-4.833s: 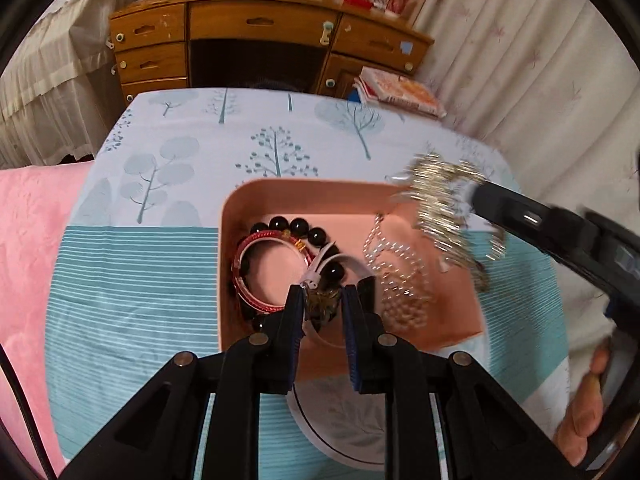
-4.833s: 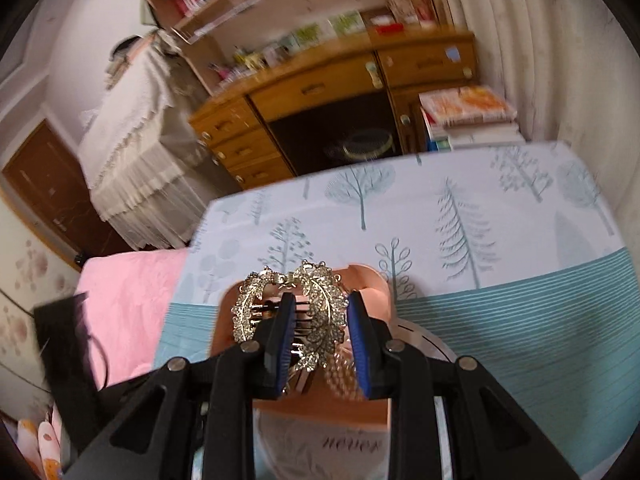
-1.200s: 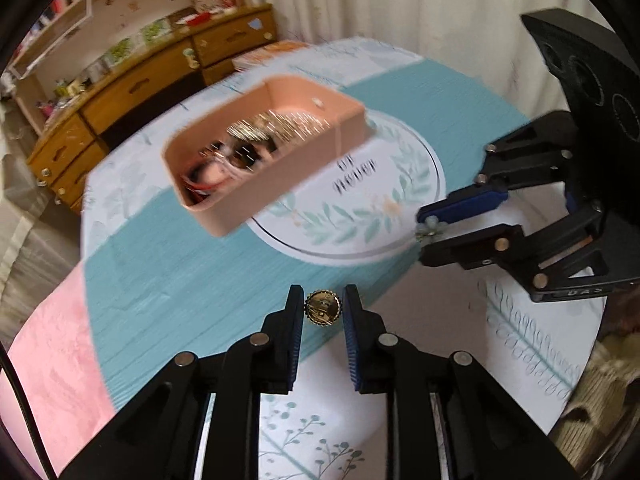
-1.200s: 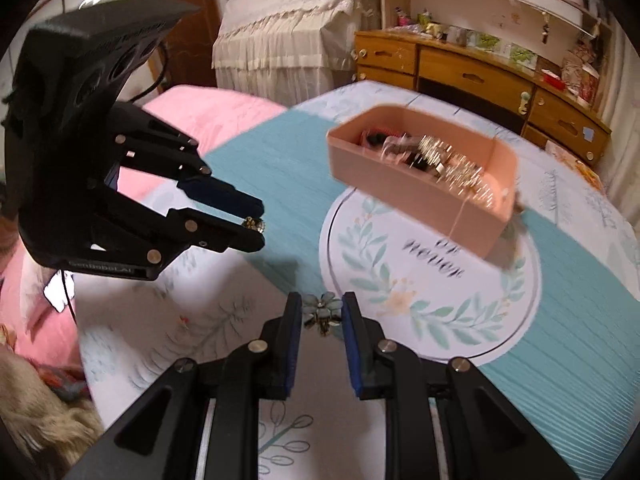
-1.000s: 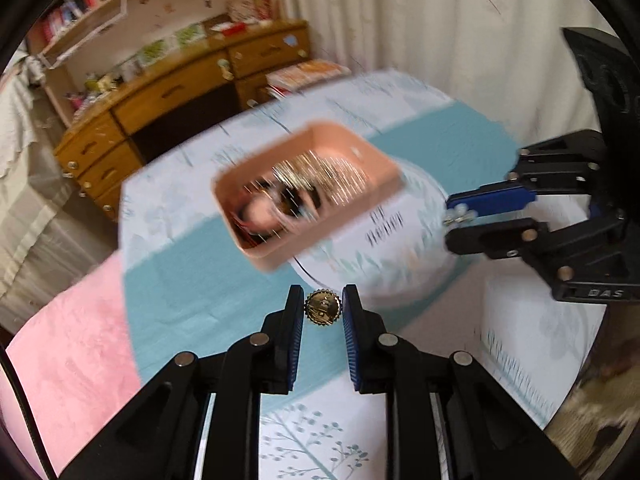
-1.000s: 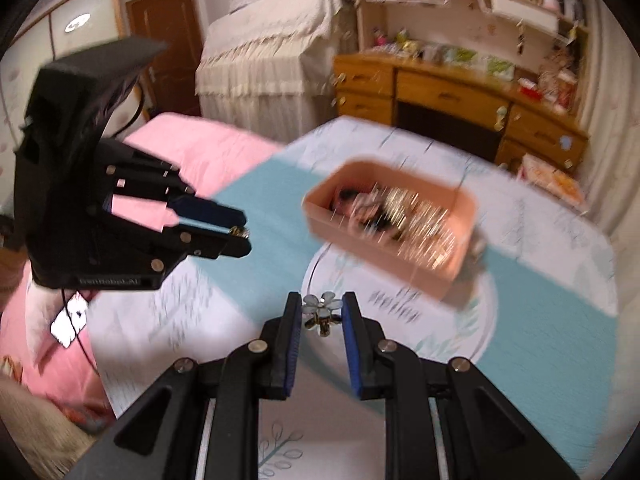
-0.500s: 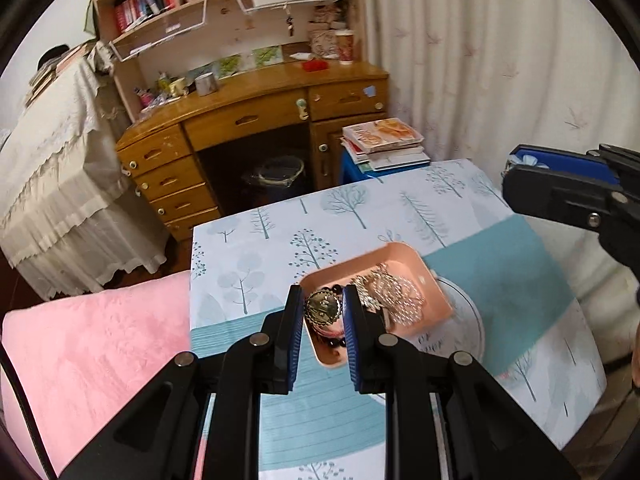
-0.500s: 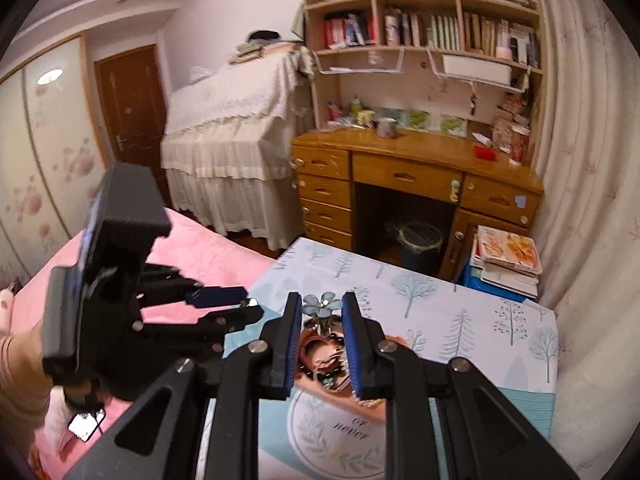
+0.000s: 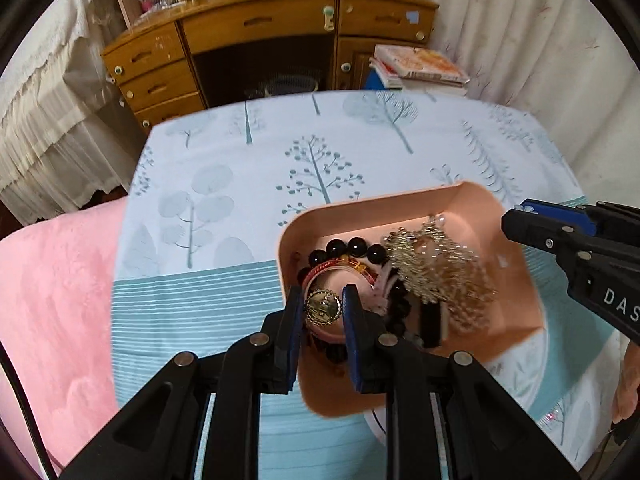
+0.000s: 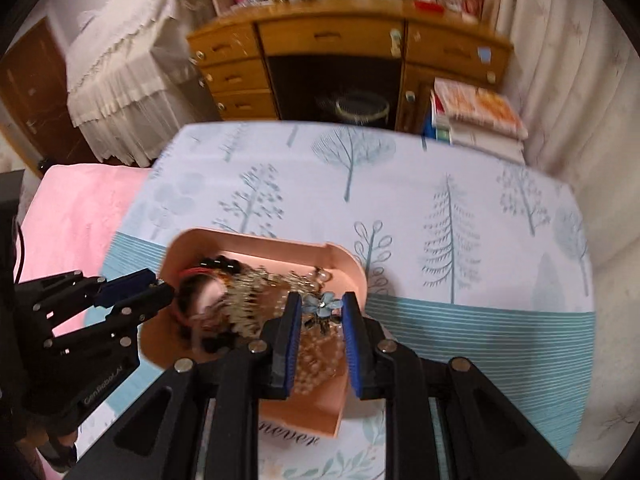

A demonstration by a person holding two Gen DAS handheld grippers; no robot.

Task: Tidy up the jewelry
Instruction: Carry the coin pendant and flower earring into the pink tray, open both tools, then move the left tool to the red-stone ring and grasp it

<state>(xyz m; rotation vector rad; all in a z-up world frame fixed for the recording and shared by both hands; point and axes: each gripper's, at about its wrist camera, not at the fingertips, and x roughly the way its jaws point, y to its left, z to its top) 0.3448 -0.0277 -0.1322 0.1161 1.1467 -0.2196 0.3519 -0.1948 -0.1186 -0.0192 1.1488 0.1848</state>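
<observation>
Your left gripper (image 9: 322,307) pinches a round gold medallion brooch (image 9: 322,307) above the left end of the shallow pink plastic tray (image 9: 472,194) on the tabletop (image 9: 224,184). Your right gripper (image 10: 320,306) clamps a small blue flower-shaped clip (image 10: 325,304) over that tray's right end, above its heap of pearls and gold combs.

a round gold brooch (image 9: 322,307) with a scalloped edge stands upright, pinched between blue pads above the pink tray (image 9: 516,256). a pale blue flower piece (image 10: 322,305) is pinched likewise over the tray's right part. inside the tray lie a red bangle (image 9: 320,270), black beads (image 9: 354,246), a silvery leaf comb (image 9: 436,268) and pearl strands (image 10: 320,354).
</observation>
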